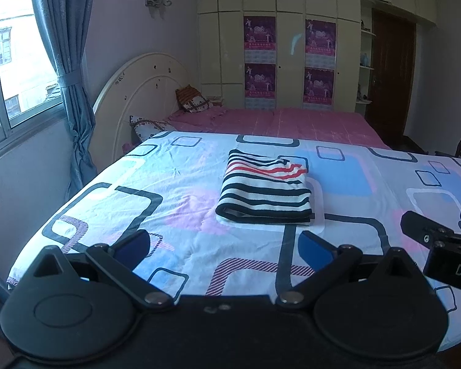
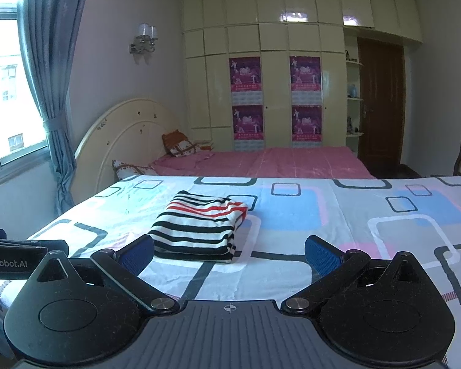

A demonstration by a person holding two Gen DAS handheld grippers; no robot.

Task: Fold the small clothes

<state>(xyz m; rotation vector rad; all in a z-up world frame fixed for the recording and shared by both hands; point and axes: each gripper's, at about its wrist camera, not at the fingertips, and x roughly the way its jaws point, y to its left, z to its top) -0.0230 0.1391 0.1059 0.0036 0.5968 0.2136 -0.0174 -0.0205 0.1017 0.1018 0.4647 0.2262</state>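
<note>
Shirt [image 1: 264, 190], striped, sits folded in a neat rectangle on the patterned sheet [image 1: 175, 184], flat and untouched. Left claw [image 1: 224, 246] hangs wide, blue pads [image 1: 132, 244] spread, empty, short of the shirt's near edge. Right claw [image 2: 229, 253] is wide too, holding nothing, its left pad just beside the shirt's near corner. Pink bed [image 2: 292, 163] lies beyond.

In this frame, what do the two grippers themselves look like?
Both the left gripper and the right gripper are black, with rounded teardrop housings, silver pivot bolts and blue textured fingertips. White lettering shows on each gripper's side. No cables or sleeves are visible.
</note>
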